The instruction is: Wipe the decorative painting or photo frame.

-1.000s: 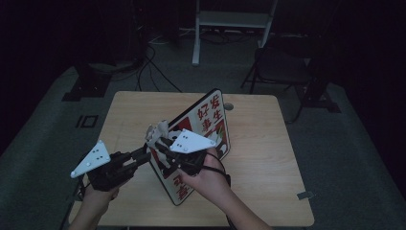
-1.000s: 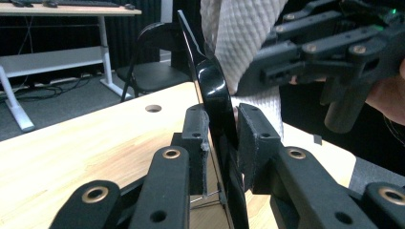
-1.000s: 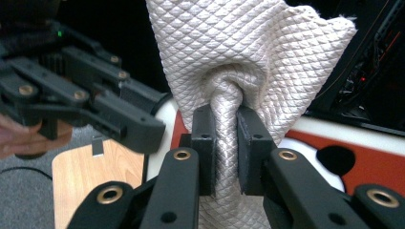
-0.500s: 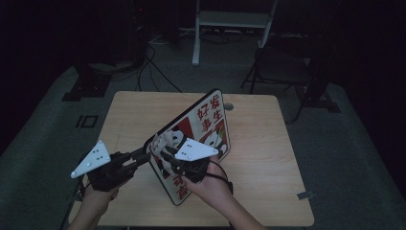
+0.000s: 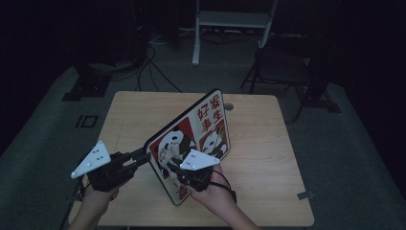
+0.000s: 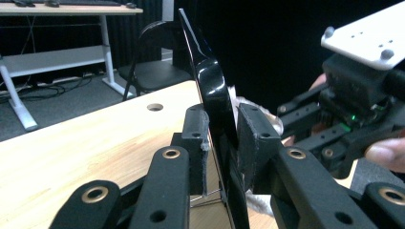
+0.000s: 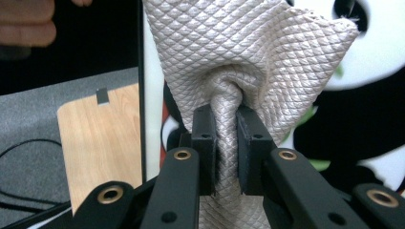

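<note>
Panda board (image 5: 203, 129) edge clamped; cloth (image 7: 248, 57) pinched.

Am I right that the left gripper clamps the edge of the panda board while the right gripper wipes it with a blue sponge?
Not quite. The right gripper holds a beige quilted cloth, not a blue sponge, as the right gripper view shows. The rest stands: the left gripper clamps the edge of the panda board.
</note>
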Available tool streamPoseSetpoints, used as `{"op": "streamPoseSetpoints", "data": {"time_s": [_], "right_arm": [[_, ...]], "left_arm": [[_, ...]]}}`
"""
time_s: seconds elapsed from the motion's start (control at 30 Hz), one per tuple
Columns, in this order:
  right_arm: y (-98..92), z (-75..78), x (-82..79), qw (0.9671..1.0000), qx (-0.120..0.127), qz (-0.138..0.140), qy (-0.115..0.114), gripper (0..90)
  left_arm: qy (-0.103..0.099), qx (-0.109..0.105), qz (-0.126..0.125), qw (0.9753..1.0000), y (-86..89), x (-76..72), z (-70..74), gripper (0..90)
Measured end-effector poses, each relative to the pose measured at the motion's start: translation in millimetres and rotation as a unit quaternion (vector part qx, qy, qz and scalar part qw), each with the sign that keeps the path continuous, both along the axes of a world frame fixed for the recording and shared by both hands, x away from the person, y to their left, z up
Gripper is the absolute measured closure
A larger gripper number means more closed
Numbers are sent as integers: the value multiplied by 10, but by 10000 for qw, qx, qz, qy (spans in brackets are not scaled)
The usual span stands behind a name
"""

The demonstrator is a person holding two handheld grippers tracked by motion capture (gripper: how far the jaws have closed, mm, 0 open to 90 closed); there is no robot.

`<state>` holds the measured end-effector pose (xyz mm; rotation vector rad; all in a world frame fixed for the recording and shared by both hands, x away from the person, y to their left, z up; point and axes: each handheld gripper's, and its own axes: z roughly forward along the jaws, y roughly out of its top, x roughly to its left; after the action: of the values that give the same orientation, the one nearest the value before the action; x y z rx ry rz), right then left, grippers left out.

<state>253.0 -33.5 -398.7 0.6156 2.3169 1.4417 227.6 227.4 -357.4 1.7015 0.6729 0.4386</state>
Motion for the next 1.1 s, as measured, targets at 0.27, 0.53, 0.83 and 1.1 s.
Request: {"op": "streamPoseSetpoints", "data": {"time_s": [0.27,0.53,0.83,1.1], "right_arm": [[-57,-238,-37,9995,-171,-25,262,798],[-98,-453,-76,9982,-341,-50,481,799],[-116,-619,-107,9966,-476,-62,666,799],[-136,-787,-127,9938,-688,-36,870,798]], "left_arm": [[-6,3,-1,10000,-8,-7,3,753],[-20,15,-14,10000,-14,-12,5,753],[-23,21,-22,10000,-12,-11,4,753],[-30,-6,-49,10000,-13,-9,1,754]]}}
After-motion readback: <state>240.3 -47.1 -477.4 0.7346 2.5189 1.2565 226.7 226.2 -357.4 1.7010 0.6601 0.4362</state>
